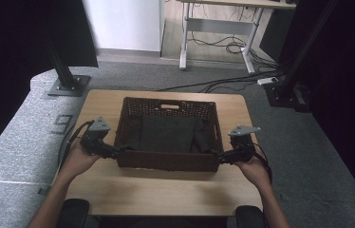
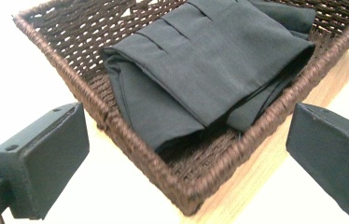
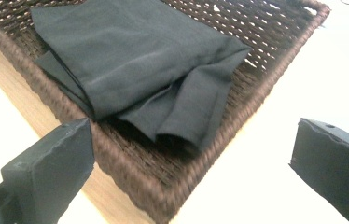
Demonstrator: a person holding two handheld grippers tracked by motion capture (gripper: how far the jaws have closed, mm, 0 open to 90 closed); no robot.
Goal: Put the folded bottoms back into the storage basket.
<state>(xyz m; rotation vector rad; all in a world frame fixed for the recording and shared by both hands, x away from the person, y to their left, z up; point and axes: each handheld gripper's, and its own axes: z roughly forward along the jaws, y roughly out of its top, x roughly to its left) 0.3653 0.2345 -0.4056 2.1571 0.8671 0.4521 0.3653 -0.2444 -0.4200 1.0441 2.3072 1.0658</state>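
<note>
- A brown wicker basket (image 1: 168, 161) sits in the middle of a pale wooden tabletop (image 1: 166, 192). A folded dark cloth (image 1: 168, 134) lies inside it, spread across the bottom.
- The left tongs (image 1: 116, 152) are at the basket's near left corner and the right tongs (image 1: 216, 155) at its near right corner. Both are spread open, each with a corner of the rim sitting between its jaws, nothing gripped.
- Seen from the left tongs, the cloth (image 2: 210, 70) has stacked folds ending just inside the woven rim (image 2: 182, 191). From the right tongs, a loose folded end (image 3: 186, 109) droops toward the rim (image 3: 163, 196).
- Risk: closing on a rounded corner may give a poor hold, so the weave could slip out.
- Risk: if one side grips before the other, a lift would likely tilt the basket and slide the cloth to one end.
- Risk: a shove from either tongs could push the basket across the smooth tabletop.
</note>
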